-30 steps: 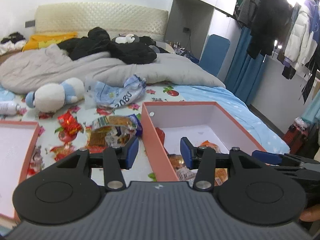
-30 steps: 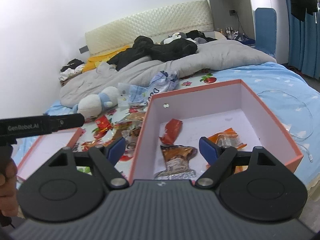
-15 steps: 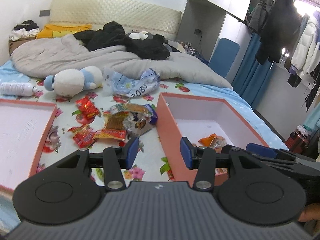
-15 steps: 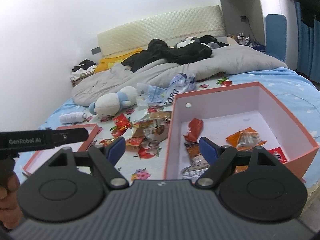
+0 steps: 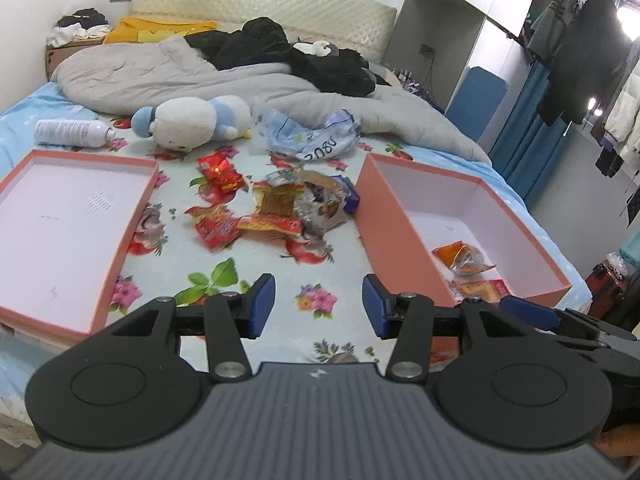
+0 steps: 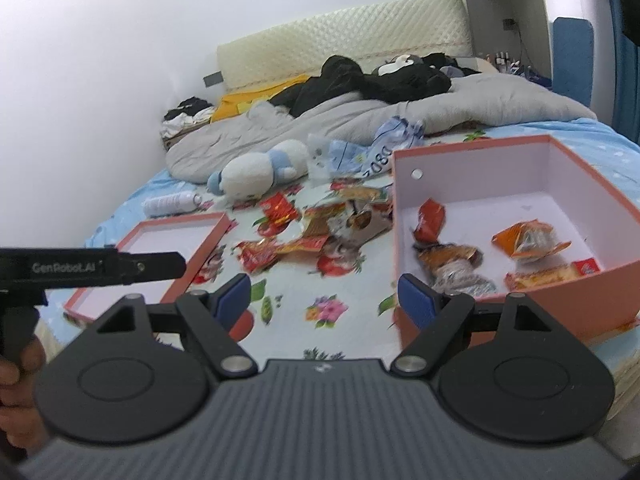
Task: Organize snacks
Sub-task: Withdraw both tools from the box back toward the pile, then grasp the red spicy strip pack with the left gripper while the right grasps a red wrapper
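My left gripper (image 5: 318, 306) hung over the near part of the flowered bedsheet (image 5: 280, 280) with its blue-padded jaws spread and nothing between them, the sheet showing through the gap. My right gripper (image 6: 323, 298) was likewise parted wide and empty, poised above the same sheet just left of the near corner of the deep salmon-pink cardboard box (image 6: 600, 300). That box sat on the right side of the bed and already held several packets: a small red-orange pouch (image 6: 430, 220) against its left wall, a crumpled brown-and-silver wrapper (image 6: 456, 268) near the front, an orange crinkled bag (image 6: 528, 240) in the middle and a flat orange-red packet (image 6: 548, 274) along the near wall. The loose pile of red, orange and brown snack wrappers (image 5: 272, 208) lay on the sheet between this box and the shallow salmon-pink lid (image 5: 132, 216), which rested open side up on the left and held nothing that I could see. Farther off I saw a white and pale-blue plush toy (image 5: 192, 124), a white spray can (image 5: 72, 133) lying on its side at far left, a crumpled blue-and-white plastic bag (image 5: 312, 136), and a rumpled grey duvet (image 5: 160, 76) with black clothing (image 5: 288, 52) heaped on it. A hand (image 6: 16, 384) gripped the left tool's handle at the left edge of the right camera's view.
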{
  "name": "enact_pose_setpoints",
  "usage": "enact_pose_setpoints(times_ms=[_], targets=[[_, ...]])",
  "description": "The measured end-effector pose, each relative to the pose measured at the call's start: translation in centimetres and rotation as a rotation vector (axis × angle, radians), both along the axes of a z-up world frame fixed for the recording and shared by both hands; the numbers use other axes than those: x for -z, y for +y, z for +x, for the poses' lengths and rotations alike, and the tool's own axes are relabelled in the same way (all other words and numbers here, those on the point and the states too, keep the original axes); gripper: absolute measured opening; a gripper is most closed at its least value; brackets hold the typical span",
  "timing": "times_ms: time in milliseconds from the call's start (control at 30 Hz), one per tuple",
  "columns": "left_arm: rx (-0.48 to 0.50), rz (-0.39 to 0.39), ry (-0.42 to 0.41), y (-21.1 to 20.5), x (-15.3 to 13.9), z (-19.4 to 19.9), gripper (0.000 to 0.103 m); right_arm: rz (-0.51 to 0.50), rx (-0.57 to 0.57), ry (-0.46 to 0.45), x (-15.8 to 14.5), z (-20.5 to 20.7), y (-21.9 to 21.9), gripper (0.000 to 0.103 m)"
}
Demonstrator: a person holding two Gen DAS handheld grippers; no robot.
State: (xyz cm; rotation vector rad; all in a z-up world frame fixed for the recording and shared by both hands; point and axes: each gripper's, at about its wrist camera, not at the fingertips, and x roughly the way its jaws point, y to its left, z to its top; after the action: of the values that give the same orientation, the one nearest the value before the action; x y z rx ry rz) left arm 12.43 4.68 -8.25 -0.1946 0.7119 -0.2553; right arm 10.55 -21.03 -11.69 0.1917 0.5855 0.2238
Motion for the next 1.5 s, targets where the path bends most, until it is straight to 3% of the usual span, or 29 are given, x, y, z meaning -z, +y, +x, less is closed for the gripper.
enact_pose_setpoints(times_ms=[367,567,867,1133,1333,1400,1500], targets=[[-0.061,-0.029,0.036,3.7,2.6,0.3,0.056,-0.032,-0.04,0.019,1.5,1.0,3.5,0.082],[-0.078,-0.029,0.05,5.5,4.0,2.5,0.06,-0.077,-0.057,0.011,2.1,3.1,5.2,0.082],[-0.084,-0.02,0.079,6.9,6.3,8.8,0.068,-0.022,-0.023,0.047,3.5,8.5,5.6,0.08],[-0.109,-0.08,0.161,7.7,10.6,15.4,0.068,0.032,-0.014,0.097,5.4,14.1,6.0,0.076],[-0.109,-0.064,0.226,7.1,14.0,19.7,0.068,0.077,-0.005,0.158,7.8,18.5,6.1,0.069],[-0.1,-0.054,0.235,6.7,14.8,21.0,0.068,0.088,0.002,0.183,8.7,20.0,6.1,0.058],[-0.087,-0.051,0.243,6.2,15.8,22.7,0.068,0.108,0.024,0.219,10.0,22.1,5.9,0.056]])
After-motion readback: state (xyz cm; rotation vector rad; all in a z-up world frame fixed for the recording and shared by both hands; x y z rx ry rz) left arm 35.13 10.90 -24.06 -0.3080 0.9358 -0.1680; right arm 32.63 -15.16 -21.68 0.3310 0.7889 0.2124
